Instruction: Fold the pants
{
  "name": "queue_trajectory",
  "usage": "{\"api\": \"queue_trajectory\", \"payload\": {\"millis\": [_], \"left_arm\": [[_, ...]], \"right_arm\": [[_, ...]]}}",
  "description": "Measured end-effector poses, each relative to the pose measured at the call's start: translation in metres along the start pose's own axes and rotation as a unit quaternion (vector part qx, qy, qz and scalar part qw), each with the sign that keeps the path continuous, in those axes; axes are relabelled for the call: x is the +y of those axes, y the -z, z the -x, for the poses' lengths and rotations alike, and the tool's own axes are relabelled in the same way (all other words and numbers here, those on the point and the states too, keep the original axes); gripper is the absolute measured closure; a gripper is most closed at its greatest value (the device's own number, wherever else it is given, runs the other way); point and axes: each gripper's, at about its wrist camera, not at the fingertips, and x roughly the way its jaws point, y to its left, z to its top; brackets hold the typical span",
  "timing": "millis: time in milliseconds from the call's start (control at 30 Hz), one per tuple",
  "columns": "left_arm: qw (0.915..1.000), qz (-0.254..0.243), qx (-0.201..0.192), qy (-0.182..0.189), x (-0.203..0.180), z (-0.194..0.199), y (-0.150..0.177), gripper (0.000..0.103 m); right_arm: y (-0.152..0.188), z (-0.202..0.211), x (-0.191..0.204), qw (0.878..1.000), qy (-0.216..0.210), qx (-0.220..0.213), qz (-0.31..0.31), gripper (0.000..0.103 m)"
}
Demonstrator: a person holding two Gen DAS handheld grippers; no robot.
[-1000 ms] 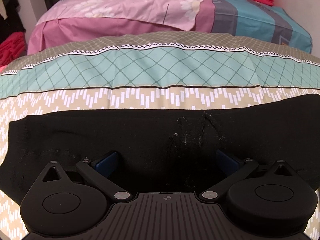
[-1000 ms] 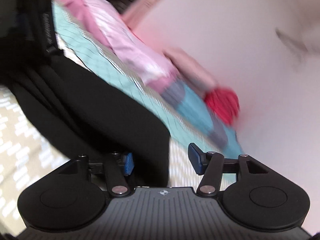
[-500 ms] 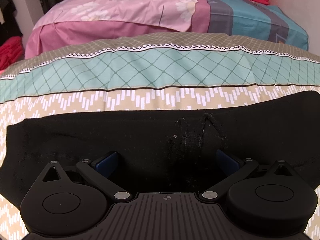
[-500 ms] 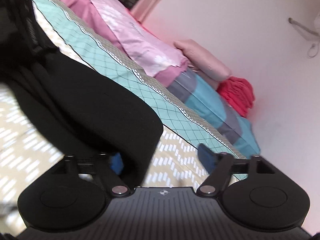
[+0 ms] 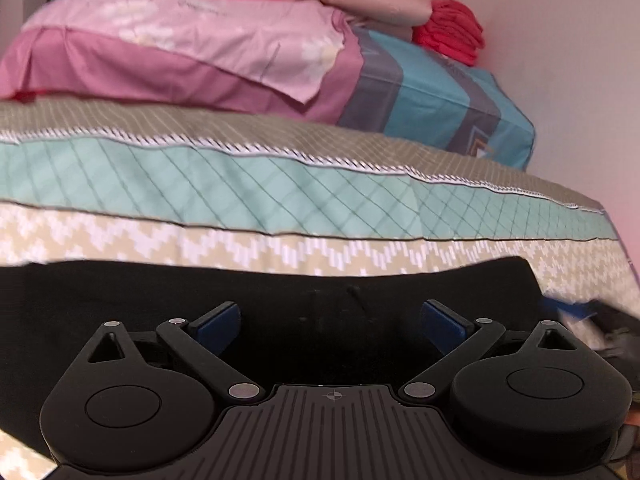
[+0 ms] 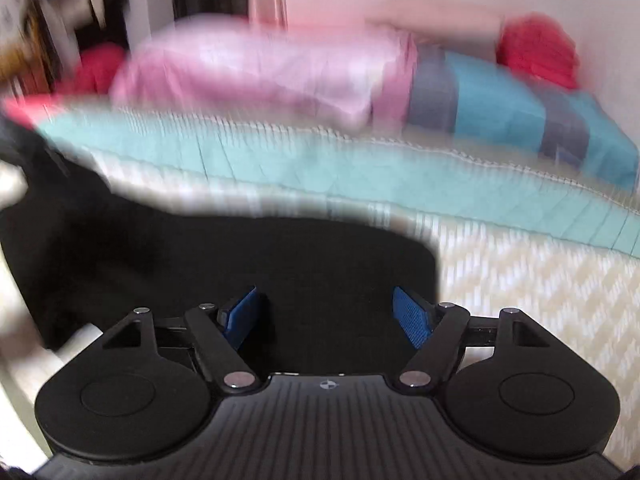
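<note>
Black pants (image 5: 280, 292) lie flat across the patterned bedspread (image 5: 280, 184). My left gripper (image 5: 330, 320) is open, low over the pants, its blue pads (image 5: 218, 320) wide apart with black cloth between and under them. In the blurred right wrist view the pants (image 6: 240, 256) end at a rounded edge to the right. My right gripper (image 6: 328, 316) is open over that end, its blue pads (image 6: 412, 320) apart. The right gripper's blue tip (image 5: 568, 306) shows at the far right of the left wrist view.
A pink quilt (image 5: 180, 48) and a blue-grey one (image 5: 432, 92) lie stacked at the back of the bed. Red folded clothes (image 5: 452, 32) sit by the white wall (image 5: 560, 40). The bed's right edge (image 5: 624, 264) is close.
The left view has dropped lower and turned right. The right gripper has swung from a tilted pose to level, facing the bed, over the pants' right end. Both stay open.
</note>
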Motion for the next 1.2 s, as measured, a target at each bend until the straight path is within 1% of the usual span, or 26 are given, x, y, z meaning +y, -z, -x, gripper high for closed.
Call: {"api": "queue_trajectory", "payload": {"millis": [67, 100, 133, 167, 200, 233, 267, 300, 367, 433, 500, 533, 567, 667, 733, 833, 900, 967, 1033, 1100, 1133, 1167, 1200], "left_arm": [[1.0, 0.002, -0.007, -0.006, 0.005, 0.01, 0.002, 0.0], [0.9999, 0.006, -0.01, -0.007, 0.008, 0.016, 0.005, 0.0], [0.9998, 0.011, -0.012, -0.012, 0.013, 0.02, 0.009, 0.0], [0.9996, 0.016, -0.013, -0.019, 0.018, 0.023, 0.012, 0.0], [0.9993, 0.023, -0.012, -0.027, 0.023, 0.026, 0.017, 0.0], [0.9989, 0.03, -0.01, -0.035, 0.03, 0.029, 0.022, 0.0], [0.9983, 0.037, -0.008, -0.045, 0.036, 0.032, 0.027, 0.0], [0.9975, 0.044, -0.007, -0.054, 0.042, 0.036, 0.031, 0.0], [0.9956, 0.058, -0.013, -0.072, 0.056, 0.049, 0.038, 0.0], [0.9919, 0.069, -0.021, -0.105, 0.071, 0.063, 0.045, 0.0], [0.9832, 0.09, -0.028, -0.156, 0.088, 0.077, 0.05, 0.0], [0.9779, 0.105, -0.029, -0.179, 0.098, 0.084, 0.053, 0.0], [0.9724, 0.119, -0.03, -0.199, 0.108, 0.09, 0.057, 0.0], [0.9528, 0.159, -0.03, -0.256, 0.137, 0.11, 0.069, 0.0], [0.9396, 0.178, -0.026, -0.291, 0.153, 0.122, 0.079, 0.0], [0.9273, 0.199, -0.028, -0.316, 0.174, 0.142, 0.097, 0.0], [0.9223, 0.212, -0.029, -0.322, 0.184, 0.155, 0.109, 0.0], [0.9183, 0.226, -0.027, -0.324, 0.193, 0.163, 0.12, 0.0], [0.9159, 0.236, -0.025, -0.324, 0.199, 0.171, 0.132, 0.0], [0.9152, 0.24, -0.023, -0.323, 0.202, 0.175, 0.14, 0.0], [0.9152, 0.24, -0.022, -0.323, 0.203, 0.175, 0.144, 0.0], [0.9154, 0.238, -0.021, -0.324, 0.202, 0.176, 0.146, 0.0], [0.9166, 0.236, -0.021, -0.322, 0.201, 0.176, 0.148, 0.0]], "right_arm": [[-0.004, 0.012, 0.006, 1.0, 0.013, -0.029, 0.0, 0.027], [-0.006, 0.021, 0.007, 0.999, 0.01, -0.047, -0.008, 0.027], [-0.006, 0.027, 0.008, 0.998, 0.004, -0.063, -0.02, 0.022], [-0.007, 0.027, 0.006, 0.998, -0.002, -0.062, -0.032, 0.015], [-0.008, 0.016, 0.007, 0.999, -0.008, -0.037, -0.034, 0.014], [-0.007, 0.002, 0.01, 1.0, -0.008, 0.009, -0.02, 0.014], [-0.005, -0.005, 0.016, 1.0, 0.015, 0.016, 0.005, 0.014], [-0.006, -0.001, 0.021, 1.0, 0.027, 0.002, 0.015, 0.014], [-0.013, 0.008, 0.028, 0.999, 0.038, -0.009, 0.0, 0.018], [-0.019, 0.017, 0.036, 0.998, 0.05, -0.034, -0.009, 0.018], [-0.025, 0.024, 0.054, 0.996, 0.065, -0.058, 0.002, 0.015], [-0.027, 0.026, 0.067, 0.996, 0.06, -0.069, 0.012, 0.014], [-0.03, 0.025, 0.082, 0.996, 0.046, -0.075, 0.025, 0.013], [-0.033, 0.022, 0.143, 0.993, -0.01, -0.077, 0.092, 0.011], [-0.032, 0.018, 0.19, 0.985, -0.042, -0.08, 0.144, 0.011], [-0.031, 0.007, 0.26, 0.971, -0.075, -0.078, 0.215, 0.011], [-0.03, 0.001, 0.298, 0.961, -0.091, -0.079, 0.247, 0.011], [-0.028, -0.008, 0.333, 0.952, -0.097, -0.078, 0.279, 0.012], [-0.028, -0.017, 0.362, 0.945, -0.096, -0.079, 0.303, 0.013], [-0.029, -0.031, 0.386, 0.938, -0.082, -0.078, 0.329, 0.013], [-0.03, -0.038, 0.393, 0.936, -0.076, -0.083, 0.333, 0.012], [-0.034, -0.041, 0.395, 0.938, -0.078, -0.094, 0.325, 0.014], [-0.041, -0.046, 0.394, 0.941, -0.088, -0.082, 0.315, 0.018]]}}
